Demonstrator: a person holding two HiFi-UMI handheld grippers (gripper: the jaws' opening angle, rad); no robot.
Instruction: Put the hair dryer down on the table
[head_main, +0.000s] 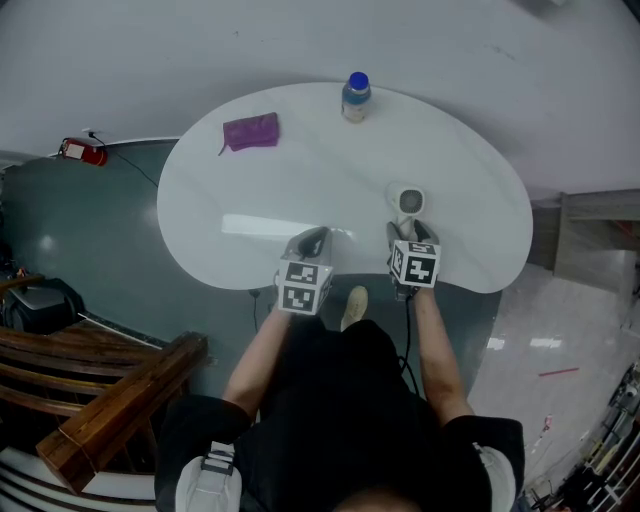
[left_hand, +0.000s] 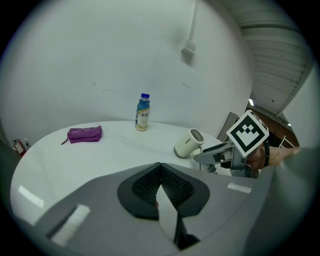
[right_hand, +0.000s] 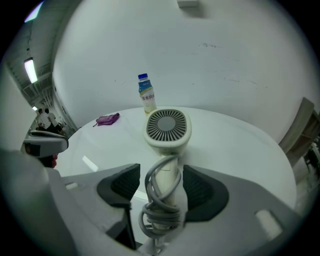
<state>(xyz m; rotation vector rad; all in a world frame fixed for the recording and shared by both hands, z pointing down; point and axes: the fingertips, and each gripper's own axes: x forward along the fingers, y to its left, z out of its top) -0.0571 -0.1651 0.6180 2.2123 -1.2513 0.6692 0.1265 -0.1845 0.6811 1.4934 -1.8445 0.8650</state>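
Note:
A cream hair dryer (head_main: 408, 200) lies on the white table (head_main: 250, 200) near its front right edge. Its grilled back (right_hand: 167, 127) faces the right gripper view, and its cord is wound round the handle. My right gripper (head_main: 411, 232) stands open around that handle, with a thin gap showing on each side of it (right_hand: 162, 187). In the left gripper view the hair dryer (left_hand: 188, 144) rests on the tabletop in front of the right gripper (left_hand: 212, 152). My left gripper (head_main: 312, 240) hovers at the front edge, shut and empty (left_hand: 161, 172).
A purple pouch (head_main: 250, 131) lies at the back left of the table. A blue-capped bottle (head_main: 355, 97) stands at the far edge. A wooden bench (head_main: 100, 380) and a red object (head_main: 82, 151) are on the floor to the left.

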